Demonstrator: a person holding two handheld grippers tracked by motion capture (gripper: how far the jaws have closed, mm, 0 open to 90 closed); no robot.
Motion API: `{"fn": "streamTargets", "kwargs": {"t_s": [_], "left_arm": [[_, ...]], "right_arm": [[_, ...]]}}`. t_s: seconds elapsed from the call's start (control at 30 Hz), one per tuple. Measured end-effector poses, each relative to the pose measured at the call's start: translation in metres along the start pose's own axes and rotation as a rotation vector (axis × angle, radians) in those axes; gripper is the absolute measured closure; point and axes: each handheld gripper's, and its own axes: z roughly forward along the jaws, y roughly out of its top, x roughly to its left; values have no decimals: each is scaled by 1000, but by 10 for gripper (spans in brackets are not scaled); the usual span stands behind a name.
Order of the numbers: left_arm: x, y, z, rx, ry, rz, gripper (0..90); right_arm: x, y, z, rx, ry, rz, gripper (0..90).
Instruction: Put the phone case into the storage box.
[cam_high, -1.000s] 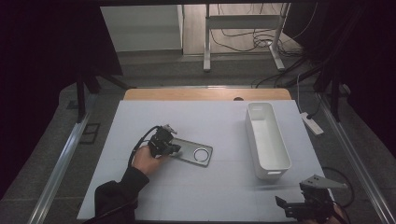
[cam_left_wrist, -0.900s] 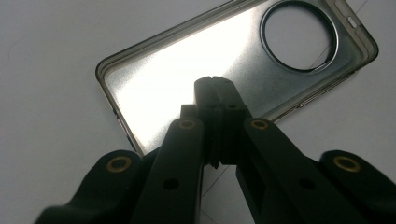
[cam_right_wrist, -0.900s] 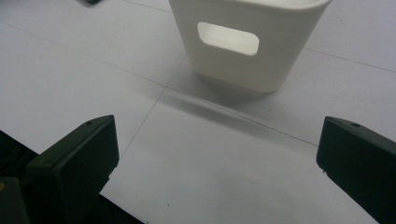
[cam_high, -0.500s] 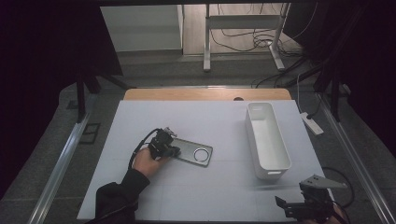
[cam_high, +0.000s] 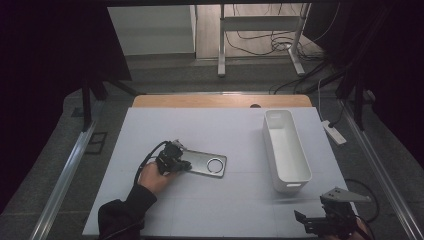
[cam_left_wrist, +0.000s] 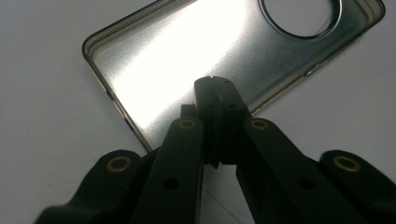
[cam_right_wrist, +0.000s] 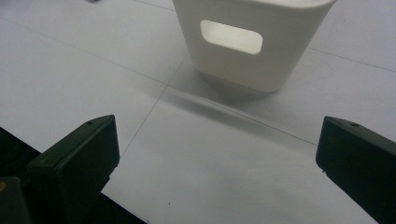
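Note:
A clear phone case (cam_high: 205, 164) with a round camera cutout lies flat on the white table, left of centre. A hand holds my left gripper (cam_high: 186, 165) at the case's left end. In the left gripper view its black jaws are pressed together, and the left gripper (cam_left_wrist: 215, 86) has its tips over the case (cam_left_wrist: 187, 56) just inside its near long edge. Nothing shows between the jaws. My right gripper (cam_high: 330, 220) sits at the table's front right corner. In its own view the right gripper (cam_right_wrist: 219, 135) stands wide open over bare table, with nothing between the jaws.
A long white bin (cam_high: 286, 150) stands lengthwise at the right of the table. Its near end wall with a handle slot (cam_right_wrist: 231, 37) faces the right gripper. The white table top (cam_high: 225, 200) has a wooden strip along its far edge and metal rails at both sides.

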Motion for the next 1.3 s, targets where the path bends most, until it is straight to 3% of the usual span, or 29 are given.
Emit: {"fn": "streamTargets", "kwargs": {"t_s": [0.73,1.3], "left_arm": [[-18,-18,-5,5,-72,-27,889],[-40,-26,-7,11,-89,-22,889]], "right_arm": [[0,0,-1,-9,6,-5,0],[0,0,-1,-10,7,-6,0]]}}
